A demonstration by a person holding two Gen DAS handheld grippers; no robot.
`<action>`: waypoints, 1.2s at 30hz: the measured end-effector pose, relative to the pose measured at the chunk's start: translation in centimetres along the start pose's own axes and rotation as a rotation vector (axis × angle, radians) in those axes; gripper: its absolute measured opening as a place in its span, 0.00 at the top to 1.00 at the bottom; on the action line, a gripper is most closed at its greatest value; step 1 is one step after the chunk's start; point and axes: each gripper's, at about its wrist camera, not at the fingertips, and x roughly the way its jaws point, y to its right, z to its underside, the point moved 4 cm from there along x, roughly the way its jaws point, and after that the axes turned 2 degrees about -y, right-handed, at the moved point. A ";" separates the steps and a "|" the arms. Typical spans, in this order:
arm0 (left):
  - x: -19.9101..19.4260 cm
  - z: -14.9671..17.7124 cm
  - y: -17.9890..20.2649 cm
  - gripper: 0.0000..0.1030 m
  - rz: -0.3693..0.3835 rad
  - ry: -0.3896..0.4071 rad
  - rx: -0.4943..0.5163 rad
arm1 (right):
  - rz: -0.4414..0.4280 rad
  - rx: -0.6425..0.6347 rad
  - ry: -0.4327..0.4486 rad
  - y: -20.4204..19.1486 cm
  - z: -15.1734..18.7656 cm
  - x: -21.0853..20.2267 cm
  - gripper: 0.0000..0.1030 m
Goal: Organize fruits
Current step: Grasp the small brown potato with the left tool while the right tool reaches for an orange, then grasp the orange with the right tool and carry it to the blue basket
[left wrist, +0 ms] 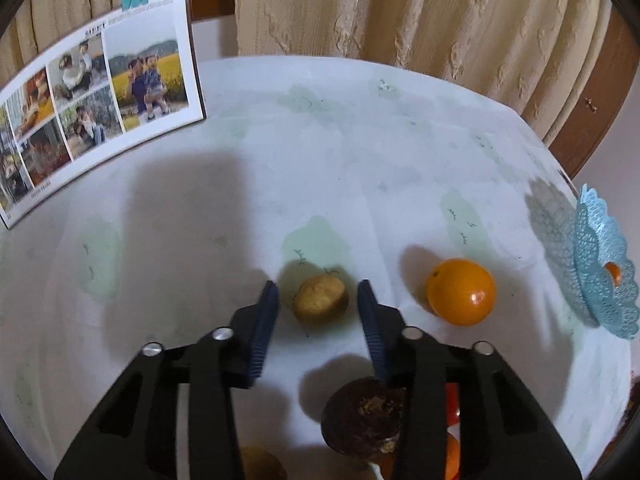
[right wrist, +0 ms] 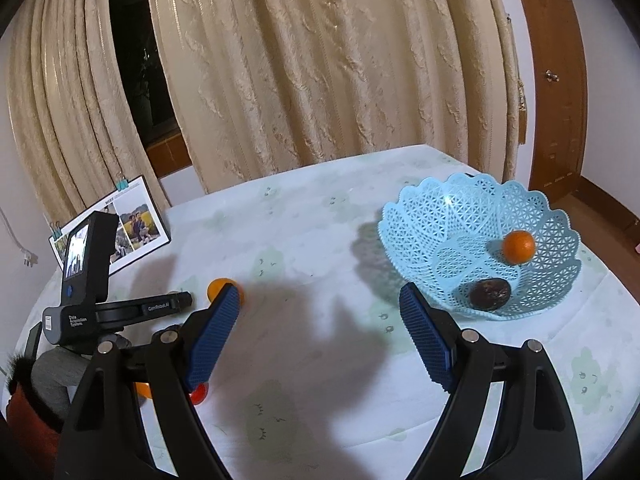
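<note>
Straddling a small tan fruit on the tabletop, the left gripper is spread wide with one blue pad on each side of the fruit and neither pad touching it. The fruit looks rough-skinned and dull, round but slightly lumpy, probably light and firm enough for a modest squeeze; its matte skin should give the ribbed pads good grip, and the best hold is across its widest part, low enough that it cannot squirt forward. Just to its right sits an orange, smooth and glossy, likely heavier and more prone to roll or slip. Closer to the camera lies a dark brown fruit, partly hidden behind the gripper's right finger, with a crusty patch on top; whether it is soft cannot be told from this view. The right gripper hangs released and empty above the tabletop, beside the blue lattice basket, which already holds a small orange and a dark fruit. The basket seems light plastic and could shift if a fruit is dropped in hard.
</note>
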 end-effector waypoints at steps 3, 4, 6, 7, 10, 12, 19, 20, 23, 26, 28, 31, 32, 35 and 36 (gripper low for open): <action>-0.1 -0.1 -0.1 0.72 0.017 -0.002 -0.011 | -0.012 -0.011 -0.019 -0.6 0.2 0.7 0.19; -0.2 -0.2 -0.2 0.72 0.014 0.004 -0.010 | -0.017 -0.017 -0.028 -0.9 0.2 1.1 0.19; -1.0 -0.5 -0.3 0.72 0.003 0.030 -0.005 | -0.031 -0.029 -0.047 -1.5 0.2 1.8 0.19; -1.4 -0.6 -0.3 0.72 0.003 0.043 -0.004 | -0.036 -0.034 -0.055 -1.7 0.2 2.1 0.19; -2.9 -1.0 -0.3 0.72 -0.013 0.086 0.007 | -0.058 -0.046 -0.089 -2.6 0.0 3.3 0.19; -4.0 -1.4 -0.2 0.72 -0.024 0.117 0.014 | -0.075 -0.050 -0.118 -3.2 -0.1 4.3 0.19; -7.2 -2.0 -0.7 0.72 -0.026 0.192 0.009 | -0.145 -0.061 -0.228 -6.1 -0.1 8.1 0.19; -7.5 -2.0 -0.8 0.72 -0.022 0.200 0.006 | -0.153 -0.061 -0.240 -6.5 -0.1 8.7 0.19; -8.7 -2.3 -1.1 0.72 -0.010 0.224 -0.003 | -0.158 -0.066 -0.281 -7.6 0.0 10.7 0.19; -9.6 -2.6 -1.4 0.72 -0.001 0.242 -0.012 | -0.141 -0.089 -0.301 -8.4 0.0 12.4 0.19; -10.1 -2.6 -1.5 0.72 0.006 0.249 -0.015 | -0.138 -0.099 -0.317 -9.0 0.1 13.4 0.19; -10.5 -2.7 -1.6 0.72 0.010 0.257 -0.019 | -0.127 -0.119 -0.338 -9.8 0.4 14.8 0.19; -10.7 -2.7 -1.6 0.72 0.012 0.259 -0.021 | -0.124 -0.123 -0.342 -9.9 0.4 15.0 0.19; -11.1 -2.8 -1.7 0.72 0.015 0.267 -0.025 | -0.115 -0.136 -0.359 -10.2 0.7 15.9 0.27; -11.1 -2.8 -1.7 0.72 0.015 0.268 -0.026 | -0.113 -0.139 -0.364 -10.2 0.8 15.9 0.30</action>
